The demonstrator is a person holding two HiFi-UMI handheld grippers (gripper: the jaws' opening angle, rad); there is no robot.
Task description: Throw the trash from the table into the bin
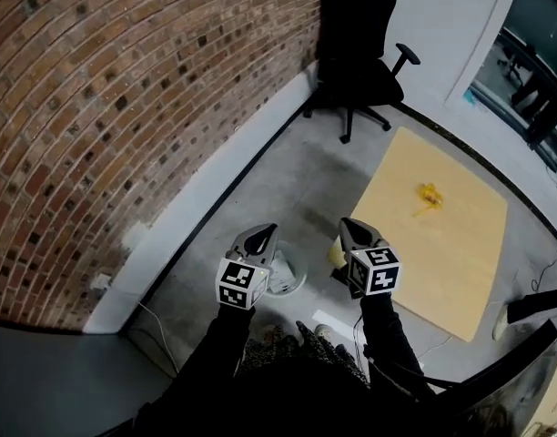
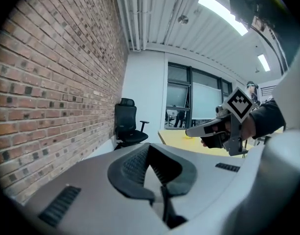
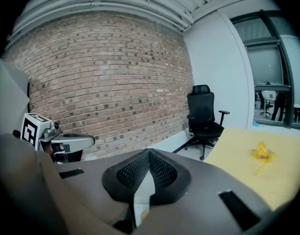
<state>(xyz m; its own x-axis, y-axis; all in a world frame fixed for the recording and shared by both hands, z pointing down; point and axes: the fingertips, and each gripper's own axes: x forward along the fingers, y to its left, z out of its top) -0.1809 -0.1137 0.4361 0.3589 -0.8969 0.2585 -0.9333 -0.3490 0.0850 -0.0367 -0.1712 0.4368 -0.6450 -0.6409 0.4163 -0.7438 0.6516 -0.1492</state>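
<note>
Left hand-held gripper (image 1: 263, 233) and right hand-held gripper (image 1: 349, 227) both pressed together, empty. We risk dropping yellow trash (image 1: 430, 196) between worktop (image 1: 460, 280) and bin (image 1: 292, 281) if pinch is weak.

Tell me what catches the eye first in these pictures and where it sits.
The red brick wall fills the left side, with a black office chair in the far corner. To the right stands a pale wooden table with one crumpled yellow scrap on it. Low in the middle, the left gripper and the right gripper are held side by side, a white bin on the floor showing between them.
</note>
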